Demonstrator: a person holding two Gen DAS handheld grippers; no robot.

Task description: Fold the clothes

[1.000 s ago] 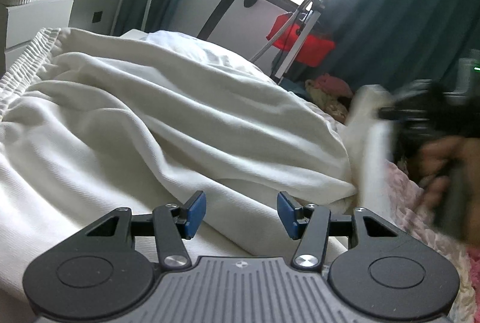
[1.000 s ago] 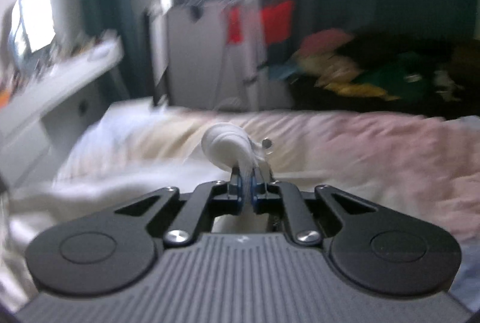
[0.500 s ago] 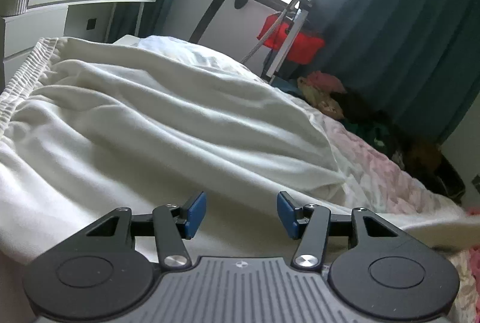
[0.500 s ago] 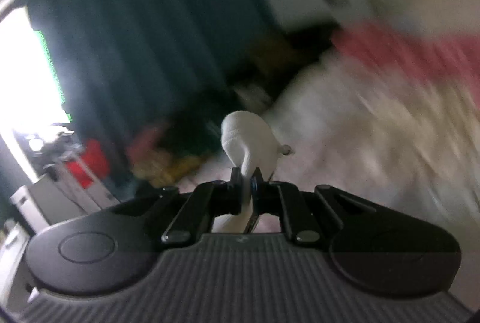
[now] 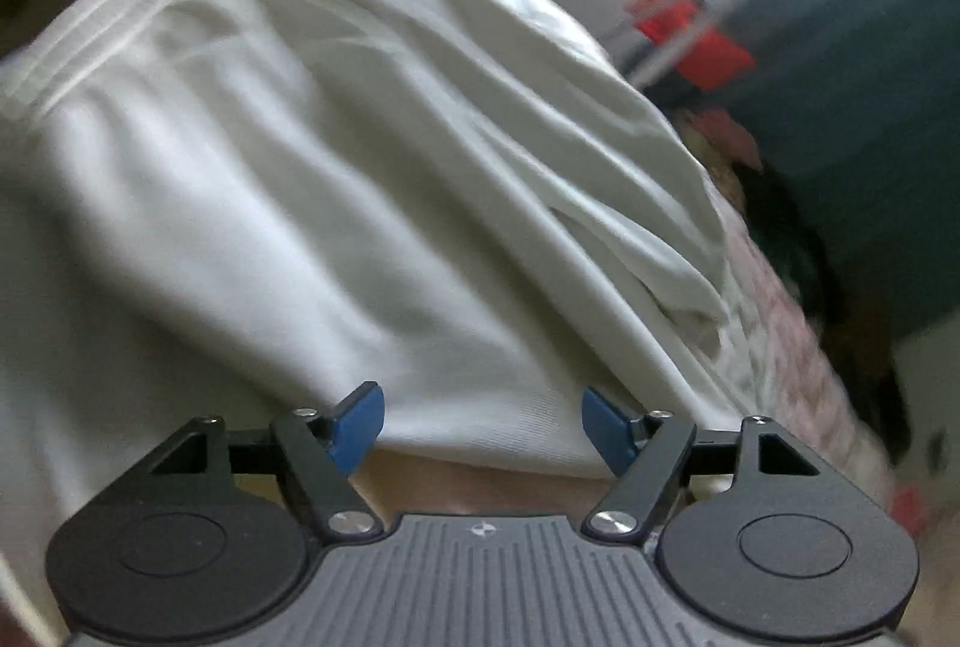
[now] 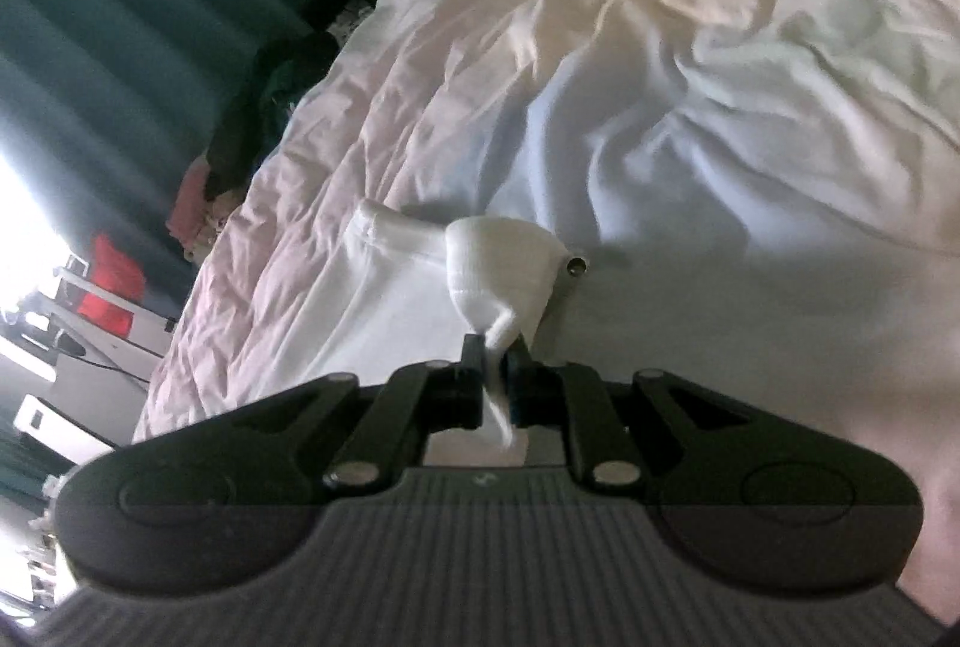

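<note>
Left wrist view shows the left hand-held gripper (image 5: pixel 477 422) with its blue pads (image 5: pixel 355 426) spread wide, holding nothing, just above the near hem of a white garment (image 5: pixel 336 179). This cloth lies in long rumpled folds across the bed (image 5: pixel 798 347), whose pinkish cover shows along the right side. The picture is blurred, so the ridged band at the garment's far left edge is perhaps a waistband. A red object (image 5: pixel 696 41) and a dark teal curtain (image 5: pixel 870 107) stand beyond the bed.

Right wrist view, steeply tilted, shows the right hand-held gripper (image 6: pixel 493 353) pressed together, pinching a bunched corner of white fabric (image 6: pixel 498 269). The puff of cloth bulges out past the fingertips, and the rest trails down to the left onto the wrinkled bed cover (image 6: pixel 720 95). A small metal tip (image 6: pixel 577 264) pokes out beside the bunch.
</note>
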